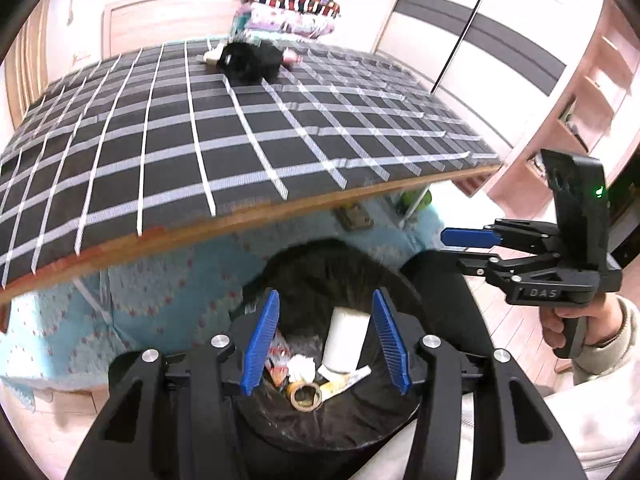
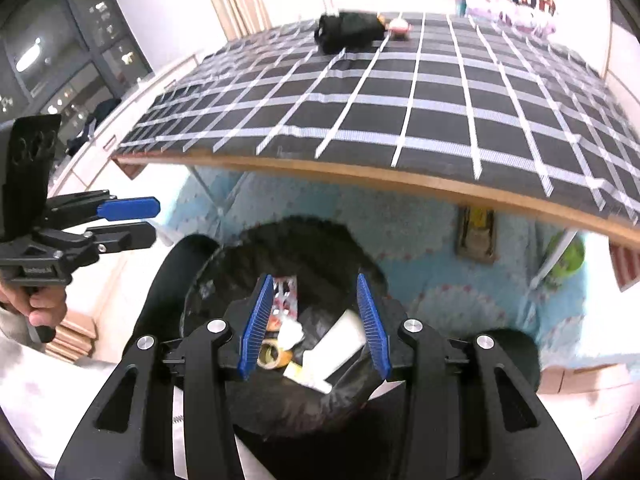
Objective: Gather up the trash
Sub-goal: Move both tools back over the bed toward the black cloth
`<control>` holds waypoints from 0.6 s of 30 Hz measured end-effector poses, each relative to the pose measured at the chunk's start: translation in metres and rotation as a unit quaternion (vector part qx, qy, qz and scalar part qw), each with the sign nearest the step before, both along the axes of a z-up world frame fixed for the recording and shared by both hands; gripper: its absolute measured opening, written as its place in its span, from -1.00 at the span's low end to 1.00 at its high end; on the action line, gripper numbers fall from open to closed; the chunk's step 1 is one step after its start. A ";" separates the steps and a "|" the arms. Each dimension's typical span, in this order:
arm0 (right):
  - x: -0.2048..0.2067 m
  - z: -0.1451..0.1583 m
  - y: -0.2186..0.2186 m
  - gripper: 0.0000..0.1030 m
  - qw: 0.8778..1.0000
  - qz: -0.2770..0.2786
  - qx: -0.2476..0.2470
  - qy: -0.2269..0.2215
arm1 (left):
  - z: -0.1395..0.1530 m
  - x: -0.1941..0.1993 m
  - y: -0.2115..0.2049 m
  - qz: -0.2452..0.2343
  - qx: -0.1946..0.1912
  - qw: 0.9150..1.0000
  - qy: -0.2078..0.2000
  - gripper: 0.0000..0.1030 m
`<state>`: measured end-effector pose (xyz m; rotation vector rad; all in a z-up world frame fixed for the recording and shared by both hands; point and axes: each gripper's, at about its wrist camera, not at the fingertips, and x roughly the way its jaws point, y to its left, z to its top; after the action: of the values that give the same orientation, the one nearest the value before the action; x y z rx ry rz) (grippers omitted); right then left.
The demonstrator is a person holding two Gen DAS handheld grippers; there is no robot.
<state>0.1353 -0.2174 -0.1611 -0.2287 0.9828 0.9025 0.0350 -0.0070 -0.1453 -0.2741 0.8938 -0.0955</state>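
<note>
Over the bin (image 1: pixel 352 420), both tools hover w/ nothing in them. Left tool (image 1: pixel 326 342): blue fingers spread apart, empty, aimed down into the bag. Right tool (image 2: pixel 314 326): also spread apart, empty, same aim from the other side. Each shows in the other's view, off to the side, near but not touching.

Trash sits inside the black bin bag: white tube (image 1: pixel 345 340), crumpled tissue (image 1: pixel 301 366), tape roll (image 1: pixel 306 395), red/white wrapper (image 2: pixel 285 294). Bin is on the floor just in front of the worktop (image 2: pixel 360 172), which has a black/white check cloth (image 1: pixel 200 128). Far end of worktop: a black bundle (image 2: pixel 350 32) and a small pinkish item (image 2: pixel 399 27), maybe more trash, can't tell.

Judgement: drop step looks done; remaining pickup, if any, is at the far end.

Risks: worktop edge hangs close above the bin, so lifting a tool straight up could clip it. Fingers dipping lower could snag the loose bag liner and drag it or tip the bin. Two tools this close could bump each other.
</note>
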 end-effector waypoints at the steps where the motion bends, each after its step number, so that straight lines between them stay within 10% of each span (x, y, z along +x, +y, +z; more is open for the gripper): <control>1: 0.002 0.006 0.000 -0.16 1.000 0.000 0.003 -0.008 | 0.005 0.001 0.000 -0.001 0.004 1.000 -0.005 -0.09; 18: 0.048 0.074 0.008 -0.15 0.995 -0.020 0.035 -0.092 | 0.052 0.040 0.021 0.002 0.024 0.999 -0.049 -0.09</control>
<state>0.1837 -0.2099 -0.0871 -0.2283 0.7820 0.8622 0.0746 0.0140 -0.0936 -0.2243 0.7974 -0.0837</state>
